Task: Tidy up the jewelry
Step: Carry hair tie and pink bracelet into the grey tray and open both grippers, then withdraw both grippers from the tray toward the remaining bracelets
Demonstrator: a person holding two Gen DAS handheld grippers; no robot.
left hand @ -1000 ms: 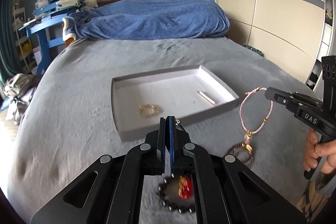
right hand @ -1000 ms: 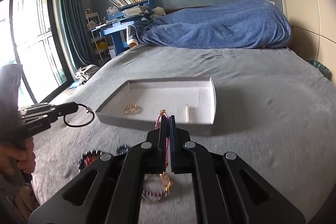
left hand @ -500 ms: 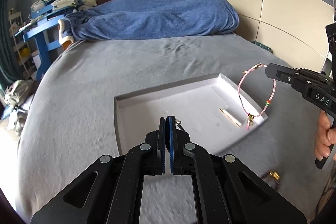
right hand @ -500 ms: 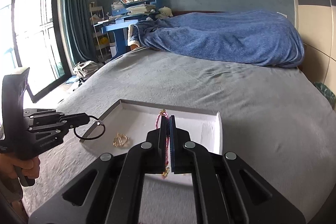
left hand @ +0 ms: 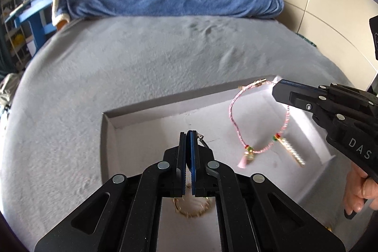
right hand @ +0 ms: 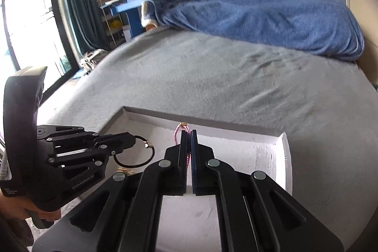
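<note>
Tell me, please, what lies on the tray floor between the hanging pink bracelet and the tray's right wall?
A gold bar set with pearls lies there, flat on the tray floor, partly behind the pink bracelet. The left wrist view shows it.

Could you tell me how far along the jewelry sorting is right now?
Done: a gold bracelet and a pearl bar clip lie in the grey tray. In hand: the right gripper dangles a pink cord bracelet over the tray; the left gripper holds a black ring bracelet. Left: releasing both.
</note>
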